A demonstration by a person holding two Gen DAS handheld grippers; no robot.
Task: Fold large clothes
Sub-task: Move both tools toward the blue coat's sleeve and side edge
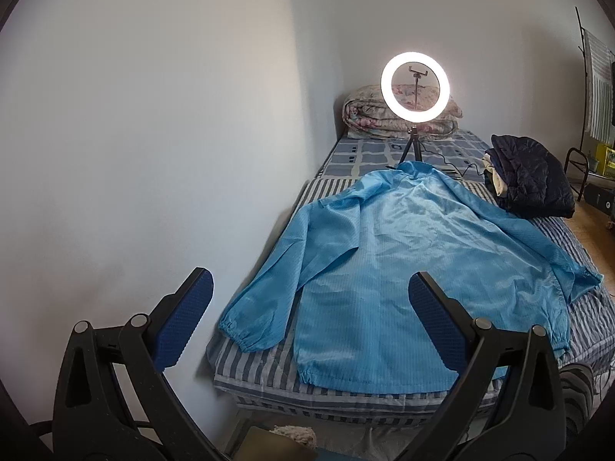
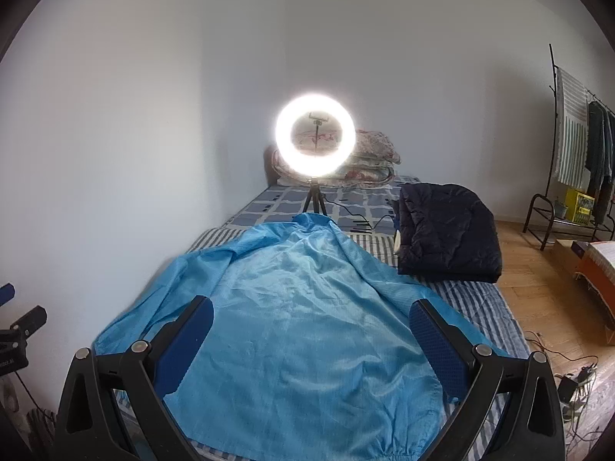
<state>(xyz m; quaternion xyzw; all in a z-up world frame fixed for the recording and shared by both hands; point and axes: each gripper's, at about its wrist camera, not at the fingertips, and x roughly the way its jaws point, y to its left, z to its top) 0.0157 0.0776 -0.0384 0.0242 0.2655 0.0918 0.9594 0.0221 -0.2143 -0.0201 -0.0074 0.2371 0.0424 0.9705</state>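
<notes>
White walls meet in a corner behind the bed (image 1: 265, 368), whose striped sheet carries everything we see. Left of the ring light (image 1: 415, 87), our left claw (image 1: 311, 288) hovers wide open and empty near the foot of the bed. Straight in front of the ring light, the blue jacket (image 1: 407, 265) lies spread flat, sleeves out to both sides. Our right claw (image 2: 311, 320) hangs over its lower half, equally wide open, gripping nothing. Right of the ring light sits a folded dark puffer jacket (image 2: 446, 226).
</notes>
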